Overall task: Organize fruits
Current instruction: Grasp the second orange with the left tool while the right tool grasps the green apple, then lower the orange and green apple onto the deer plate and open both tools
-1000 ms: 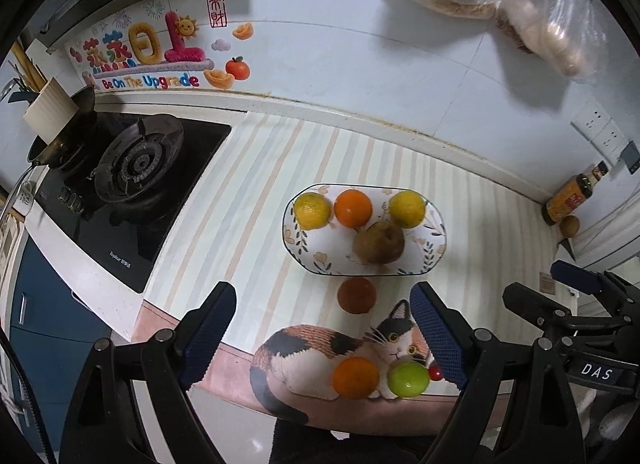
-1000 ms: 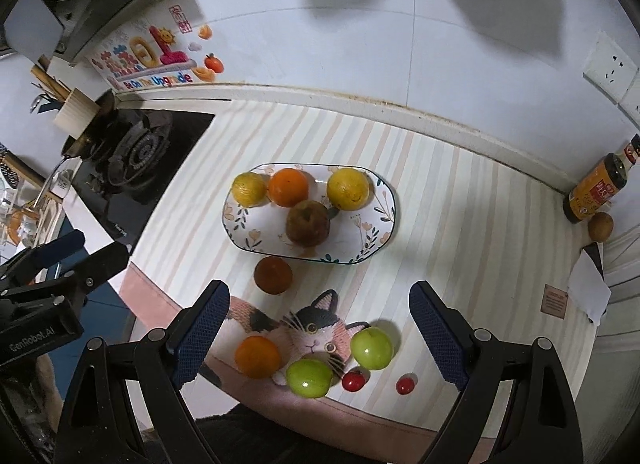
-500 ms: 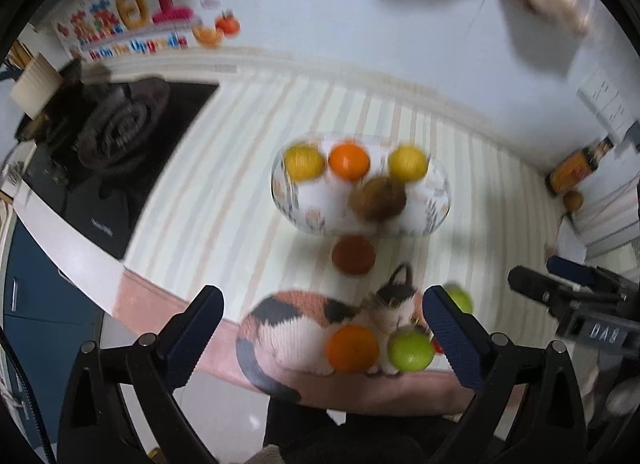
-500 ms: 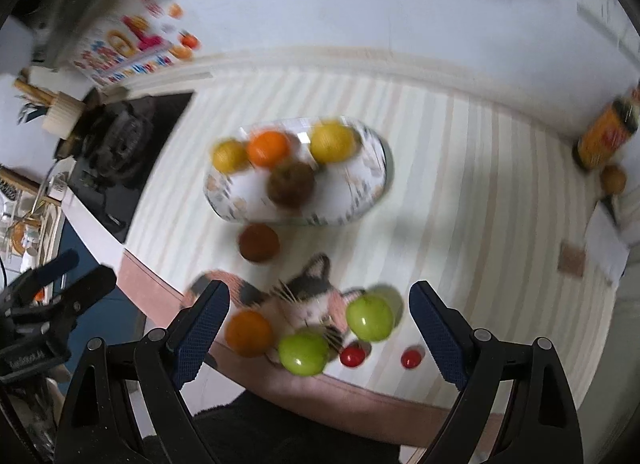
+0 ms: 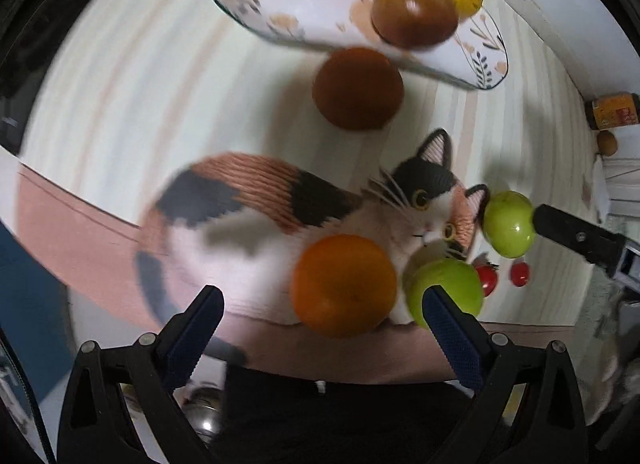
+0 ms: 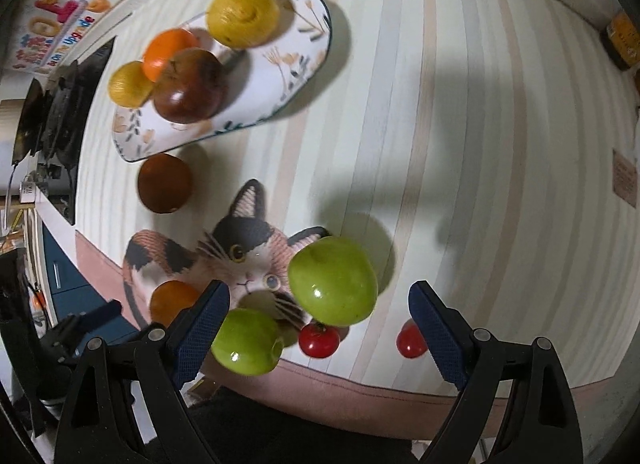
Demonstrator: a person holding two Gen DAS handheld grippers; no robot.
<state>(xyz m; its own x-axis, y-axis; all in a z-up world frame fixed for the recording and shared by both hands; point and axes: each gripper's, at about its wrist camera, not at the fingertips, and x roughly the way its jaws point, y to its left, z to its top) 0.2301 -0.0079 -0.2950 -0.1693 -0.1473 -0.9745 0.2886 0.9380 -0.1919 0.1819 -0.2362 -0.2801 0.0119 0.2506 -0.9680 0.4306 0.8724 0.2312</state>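
A flowered oval plate (image 5: 304,19) (image 6: 296,51) holds two yellow citrus fruits, an orange and a dark brown-red fruit (image 5: 414,9) (image 6: 188,85). A brown fruit (image 5: 358,87) (image 6: 164,183) lies on the striped mat in front of the plate. On the cat picture lie an orange (image 5: 344,284) (image 6: 172,300) and two green apples (image 5: 444,290) (image 6: 332,280). My left gripper (image 5: 320,324) is open just above the orange. My right gripper (image 6: 320,318) is open, low over the green apples and two small red tomatoes (image 6: 319,340).
A gas hob (image 6: 60,103) is at the far left of the counter. A brown sauce bottle (image 5: 614,109) (image 6: 622,39) and a small brown fruit (image 5: 607,142) stand by the wall on the right. The mat's front edge is close below both grippers.
Both grippers have dropped down and forward towards the fruit at the mat's front edge. The fruit now looks much larger. Both stay open. No fruit has moved.
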